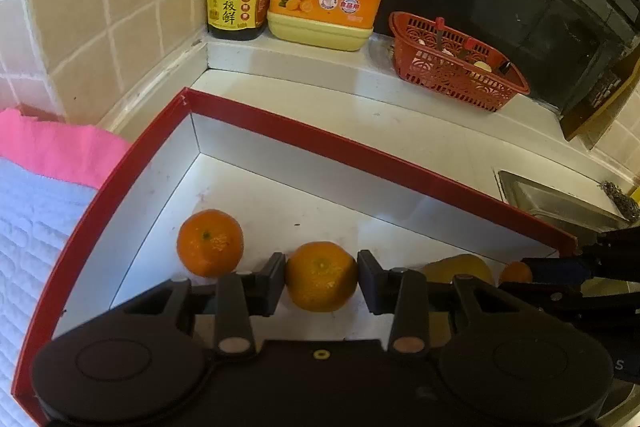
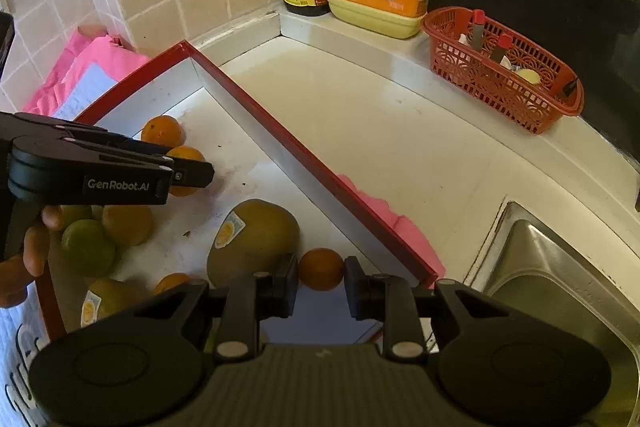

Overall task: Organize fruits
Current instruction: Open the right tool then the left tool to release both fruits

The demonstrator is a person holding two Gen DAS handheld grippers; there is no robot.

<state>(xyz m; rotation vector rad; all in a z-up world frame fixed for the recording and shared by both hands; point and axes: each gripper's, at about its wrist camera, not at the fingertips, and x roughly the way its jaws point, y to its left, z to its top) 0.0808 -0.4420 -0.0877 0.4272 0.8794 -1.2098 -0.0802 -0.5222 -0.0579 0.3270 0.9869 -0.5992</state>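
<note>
Left gripper (image 1: 321, 277) is clenched on an orange (image 1: 321, 277), lower centre of the left wrist view, low over the white floor of the red-rimmed box (image 1: 400, 163); a second orange (image 1: 210, 243) sits just left of it, apart. Right gripper (image 2: 321, 279) is clenched on a small orange (image 2: 321, 269), lower centre of its own view, just beside the big sticker pear (image 2: 254, 239) and near the box's red rim. More fruit at lower left of the right view: a green one (image 2: 86, 247), yellow-brown ones.

Judgement: both are mid-placement; set each orange down beside its own kind, lower until it bears on the floor, then release slowly so it doesn't roll; keep the right pads off the pear.

Pose: both grippers pitch steeply down into the box; a hand (image 2: 32, 251) grips the left tool at the left edge of the right view, tool lying roughly level across frame.
</note>
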